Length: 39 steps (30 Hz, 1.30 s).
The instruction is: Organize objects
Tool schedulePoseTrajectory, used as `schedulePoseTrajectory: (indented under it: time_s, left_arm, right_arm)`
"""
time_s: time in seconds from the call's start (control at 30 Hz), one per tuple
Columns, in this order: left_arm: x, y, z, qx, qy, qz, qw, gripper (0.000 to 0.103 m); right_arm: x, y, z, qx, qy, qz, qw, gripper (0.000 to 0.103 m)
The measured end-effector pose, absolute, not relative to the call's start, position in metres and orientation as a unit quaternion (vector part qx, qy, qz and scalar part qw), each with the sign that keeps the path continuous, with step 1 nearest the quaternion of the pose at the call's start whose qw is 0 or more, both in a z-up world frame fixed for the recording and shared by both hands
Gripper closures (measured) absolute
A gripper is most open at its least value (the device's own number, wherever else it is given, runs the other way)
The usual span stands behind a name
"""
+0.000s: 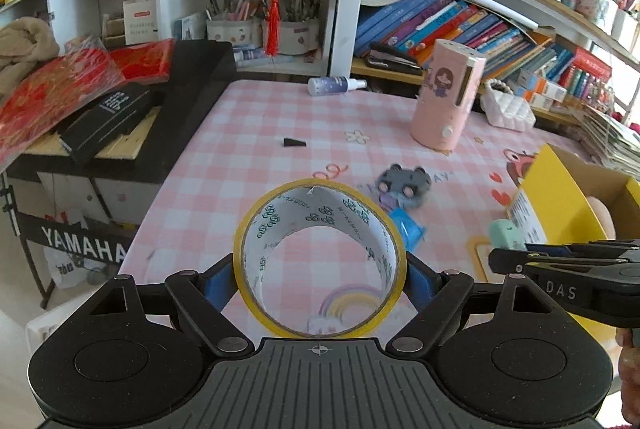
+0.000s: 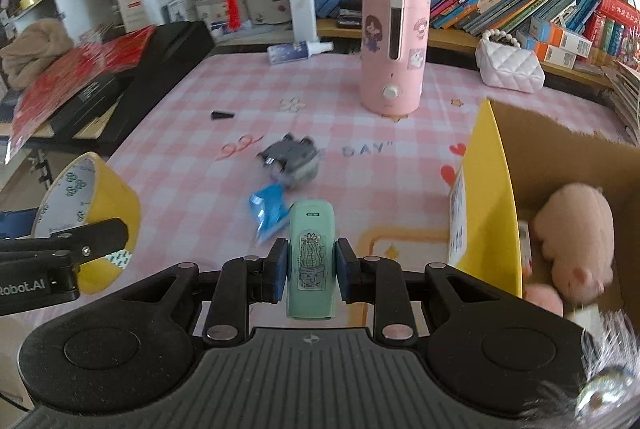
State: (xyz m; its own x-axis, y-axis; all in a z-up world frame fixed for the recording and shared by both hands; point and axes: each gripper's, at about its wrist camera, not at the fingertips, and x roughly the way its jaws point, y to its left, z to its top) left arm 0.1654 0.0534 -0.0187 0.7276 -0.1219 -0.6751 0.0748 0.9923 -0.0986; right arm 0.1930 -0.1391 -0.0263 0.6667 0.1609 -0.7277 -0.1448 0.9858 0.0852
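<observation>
My left gripper [image 1: 320, 283] is shut on a yellow tape roll [image 1: 280, 221], its blue pads pressing the roll's two sides above the pink checked tablecloth [image 1: 248, 133]. The roll [image 2: 104, 197] also shows at the left edge of the right wrist view. My right gripper [image 2: 311, 269] is shut on a small mint-green device [image 2: 310, 253] with a cactus sticker. An open yellow cardboard box [image 2: 488, 189] stands just to the right of it, with a pink plush toy [image 2: 576, 241] inside. On the table lie a grey gadget [image 2: 290, 159] and a blue wrapper [image 2: 268, 213].
A pink humidifier [image 2: 394, 49] stands mid-table, with a white quilted purse [image 2: 510, 65] behind it to the right. A spray bottle [image 2: 298, 51] lies at the far edge and a small black piece [image 2: 222, 115] to the left. Bookshelves line the back, and a keyboard stand [image 1: 84, 249] is at the left.
</observation>
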Motion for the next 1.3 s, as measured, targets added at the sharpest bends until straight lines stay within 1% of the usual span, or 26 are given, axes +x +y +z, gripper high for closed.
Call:
schedulePoseTrajectory:
  time_s: [0.47,0.87,1.3]
  left_arm:
    - [0.086,0.067,-0.012,-0.026,0.355,-0.070,0.932,0.019]
    - [0.017,0.063,-0.014,-0.002,0.356,-0.117,0.927,0.019]
    - [-0.019,0.041,-0.017,0.034,0.362,-0.186,0.913,0.019]
  right_arm:
    - [0.112,-0.118,-0.019,0.020,0.393,0.082,0.915,0.080]
    - [0.028,-0.118,-0.023,0.044,0.394,0.053,0.916,0.080]
    - [-0.038,-0.136,-0.031,0.085,0.401,-0.006,0.912,0.080]
